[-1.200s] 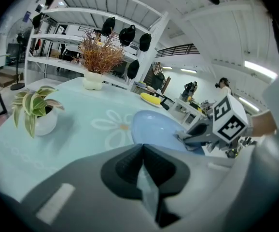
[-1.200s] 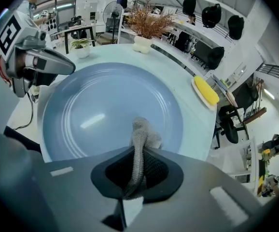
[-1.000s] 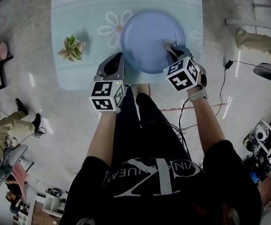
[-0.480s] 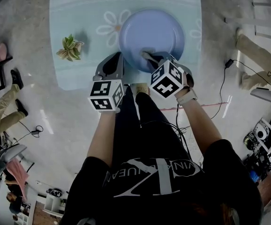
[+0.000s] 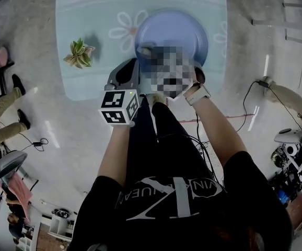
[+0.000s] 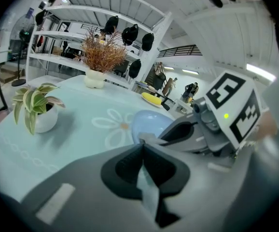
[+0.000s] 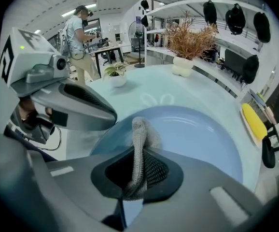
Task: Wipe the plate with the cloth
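Observation:
A round blue plate [image 5: 174, 30] lies on the pale blue table [image 5: 88, 14], near its front edge. My right gripper [image 5: 153, 56], mostly under a mosaic patch in the head view, hangs over the plate's near-left part. It is shut on a grey knitted cloth [image 7: 139, 139], whose end [image 5: 143, 51] rests on the plate [image 7: 202, 139]. My left gripper [image 5: 131, 67] is shut, its tips [image 6: 142, 146] at the plate's near-left rim [image 6: 149, 124]. I cannot tell whether the rim is pinched. The right gripper's body [image 6: 212, 124] sits close beside the left one.
A small potted plant [image 5: 78, 54] stands left of the plate. At the table's far side are a white pot of dried stems [image 7: 188, 47] and a yellow object [image 7: 254, 122]. The table's front edge runs just under both grippers. People and cables are on the floor around.
My right gripper has swept the cloth leftward across the near part of the plate, from its right side to its left. The left gripper has stayed put.

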